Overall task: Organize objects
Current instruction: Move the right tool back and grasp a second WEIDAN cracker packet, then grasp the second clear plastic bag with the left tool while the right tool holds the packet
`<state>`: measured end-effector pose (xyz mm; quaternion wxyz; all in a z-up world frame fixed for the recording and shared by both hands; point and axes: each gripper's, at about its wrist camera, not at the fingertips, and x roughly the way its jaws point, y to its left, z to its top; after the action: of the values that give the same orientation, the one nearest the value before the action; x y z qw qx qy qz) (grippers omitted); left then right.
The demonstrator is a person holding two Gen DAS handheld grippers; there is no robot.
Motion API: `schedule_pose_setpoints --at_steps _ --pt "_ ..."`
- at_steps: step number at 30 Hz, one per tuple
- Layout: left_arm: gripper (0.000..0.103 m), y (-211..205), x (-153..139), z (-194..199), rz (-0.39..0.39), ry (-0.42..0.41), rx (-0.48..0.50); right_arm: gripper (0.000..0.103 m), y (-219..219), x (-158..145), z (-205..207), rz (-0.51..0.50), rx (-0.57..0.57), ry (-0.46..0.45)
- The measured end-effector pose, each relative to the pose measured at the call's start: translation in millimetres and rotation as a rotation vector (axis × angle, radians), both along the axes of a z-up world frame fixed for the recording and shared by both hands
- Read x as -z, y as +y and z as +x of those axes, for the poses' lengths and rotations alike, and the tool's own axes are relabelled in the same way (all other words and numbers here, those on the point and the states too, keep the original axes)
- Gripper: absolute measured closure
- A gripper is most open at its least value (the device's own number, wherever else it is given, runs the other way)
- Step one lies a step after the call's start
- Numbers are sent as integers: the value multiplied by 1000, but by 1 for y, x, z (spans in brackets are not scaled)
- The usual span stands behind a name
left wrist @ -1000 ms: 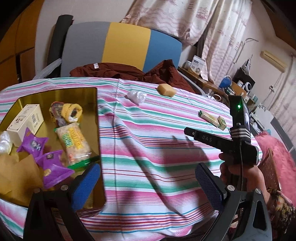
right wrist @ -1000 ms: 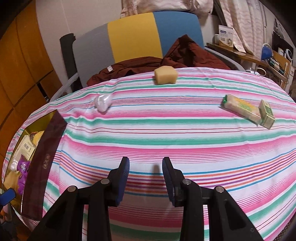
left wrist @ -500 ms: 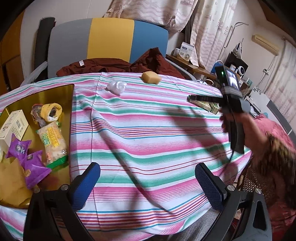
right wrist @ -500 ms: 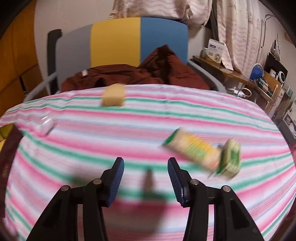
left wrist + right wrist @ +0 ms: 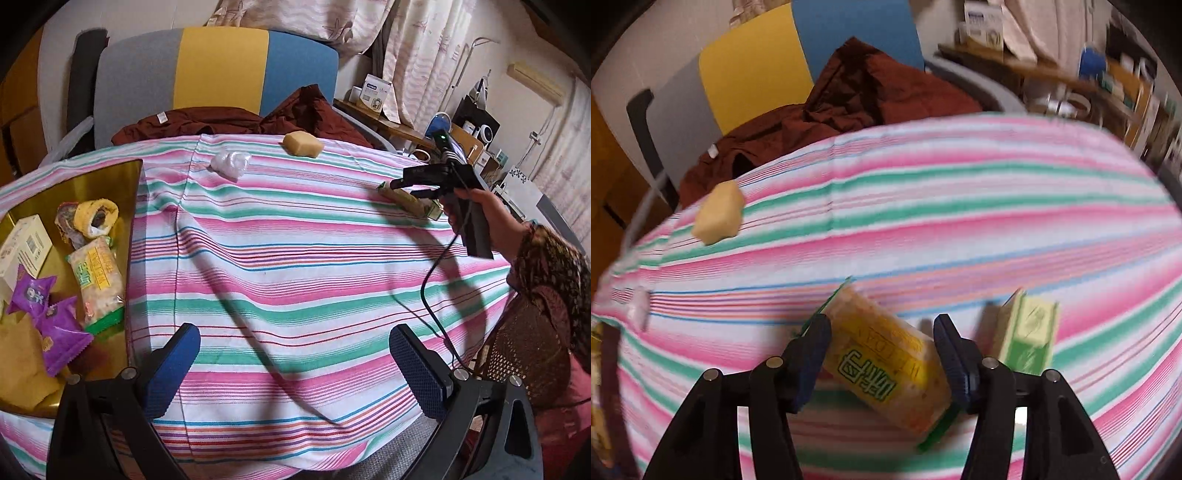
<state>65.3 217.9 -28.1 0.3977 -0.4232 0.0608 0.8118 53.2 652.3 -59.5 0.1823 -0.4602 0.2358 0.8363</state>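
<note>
Pickup step, looks like: your right claw [image 5: 882, 354] is opening around the yellow snack pack [image 5: 886, 373] on the striped table [image 5: 923, 229], not pinching yet, so squeeze next, then carry it to the gold tray [image 5: 74, 184]; left claw [image 5: 295, 365] spread, empty.

We are in a home, in a room where people live. We see a table with a striped cloth [image 5: 295, 258], a chair [image 5: 218, 70] with a dark red piece of clothing [image 5: 221, 123] on it, and long curtains [image 5: 424, 55] at the back. We also see a crowded shelf [image 5: 406, 127] with boxes and small things, and an air conditioner [image 5: 535, 79] high on the wall.
</note>
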Motion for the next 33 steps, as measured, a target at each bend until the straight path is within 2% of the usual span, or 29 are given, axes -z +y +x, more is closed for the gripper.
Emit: schedule_pose_setpoints --at_steps 3,5,7,9,10,12,19,20,23,25,30,33 --pt "0 2 4 -3 0 -13 7 41 -15 4 3 -48 -56 -21" --pt "0 3 3 -4 0 -8 8 41 -24 2 4 -15 -79 -34" --pt "0 3 2 -4 8 -3 4 41 -38 3 4 42 -103 -60" --pt "0 4 1 -5 10 0 -4 41 -53 4 2 164 -108 -100" --pt "0 5 1 -8 8 -3 -11 48 -58 7 1 201 -107 -109" --pt "0 7 0 -13 9 -12 -20 56 -68 5 1 223 -84 -69" --pt "0 24 -13 -44 -1 28 -83 56 -129 4 -4 128 -126 74" --pt "0 28 -15 -51 -2 27 -95 56 -139 6 -5 134 -129 85" --pt "0 42 -18 -74 -15 29 -130 55 -162 10 -9 252 -144 79" --pt "0 50 -18 -87 -17 39 -146 56 -168 10 -9 285 -148 79" --pt "0 86 -10 -127 -90 100 -198 55 -166 10 0 264 -132 115" --pt "0 105 0 -155 -121 104 -239 55 -162 13 -6 274 -130 118"
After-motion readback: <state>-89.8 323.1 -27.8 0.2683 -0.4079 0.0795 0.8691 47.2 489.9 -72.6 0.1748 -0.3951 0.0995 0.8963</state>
